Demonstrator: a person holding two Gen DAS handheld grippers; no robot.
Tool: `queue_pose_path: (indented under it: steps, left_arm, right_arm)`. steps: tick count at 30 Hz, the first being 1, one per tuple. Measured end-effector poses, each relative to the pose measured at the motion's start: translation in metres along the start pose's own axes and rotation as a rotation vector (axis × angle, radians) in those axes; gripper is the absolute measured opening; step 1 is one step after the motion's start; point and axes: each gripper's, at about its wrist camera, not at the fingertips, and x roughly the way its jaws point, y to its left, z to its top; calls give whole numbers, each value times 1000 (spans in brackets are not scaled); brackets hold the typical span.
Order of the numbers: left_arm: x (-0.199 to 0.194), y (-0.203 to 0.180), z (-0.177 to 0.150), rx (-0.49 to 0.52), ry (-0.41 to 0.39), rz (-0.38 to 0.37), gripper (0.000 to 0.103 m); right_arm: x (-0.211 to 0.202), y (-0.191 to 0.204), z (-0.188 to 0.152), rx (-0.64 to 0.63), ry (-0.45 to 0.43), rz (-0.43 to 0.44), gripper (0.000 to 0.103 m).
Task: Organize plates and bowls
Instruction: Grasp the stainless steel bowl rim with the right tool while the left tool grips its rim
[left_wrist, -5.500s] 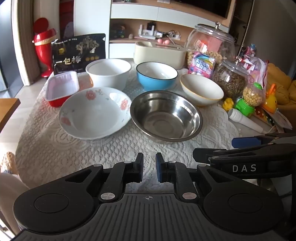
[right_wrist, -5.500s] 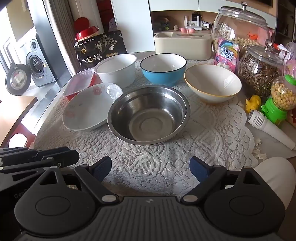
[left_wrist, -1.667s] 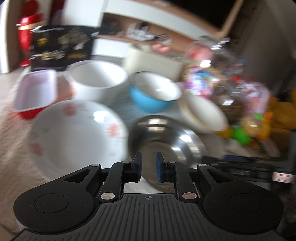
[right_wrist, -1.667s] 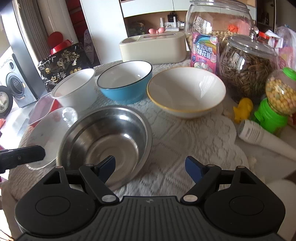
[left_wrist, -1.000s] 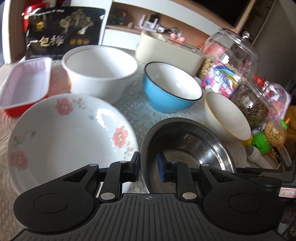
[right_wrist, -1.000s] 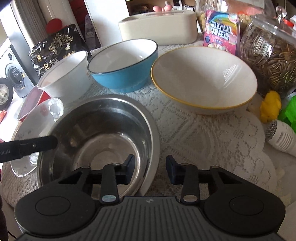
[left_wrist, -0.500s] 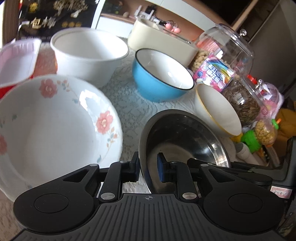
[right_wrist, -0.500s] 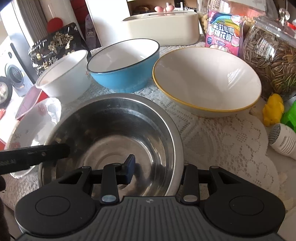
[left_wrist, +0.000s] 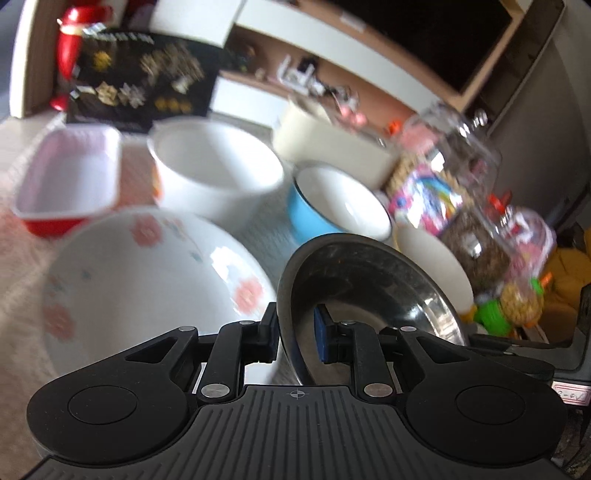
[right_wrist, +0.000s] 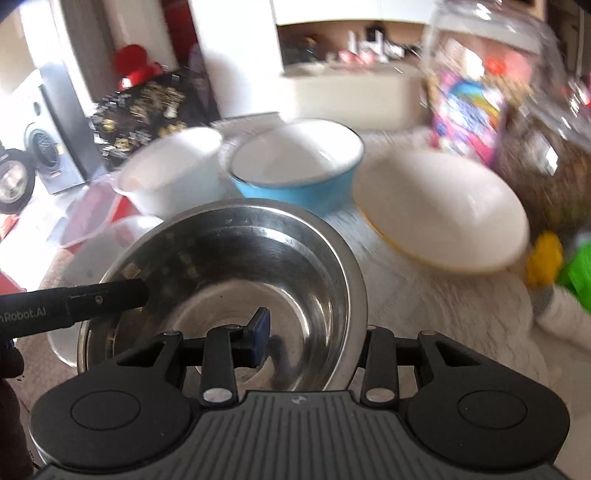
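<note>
While both grippers are clamping opposite sides of the steel bowl, it is sitting tilted and apparently clear of the lace cloth, with the floral plate lying just to its left. Left gripper is pinching the near-left rim, one finger outside and one inside the wall; right gripper is straddling the near-right rim, clenched on it as far as I can judge, its outer finger hidden behind the wall. Judgement: the coming move is a short leftward carry onto the plate. Left view is showing the plate whole; right view is showing only a sliver, but is revealing the yellow-rimmed bowl and blue bowl beyond
</note>
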Motion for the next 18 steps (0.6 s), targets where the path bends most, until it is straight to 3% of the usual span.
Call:
queue_pose_path:
  steps: [8, 14, 18]
  left_arm:
    - [-28, 53, 15, -96, -64, 122, 22]
    - [-35, 95, 11, -142, -47, 246, 22]
    - [-36, 118, 4, -199, -45, 232, 21]
  right_arm:
    - [27, 59, 33, -76, 8, 92, 36]
    - [57, 115, 38, -156, 56, 150, 36]
    - [77, 134, 31, -197, 118, 157, 37]
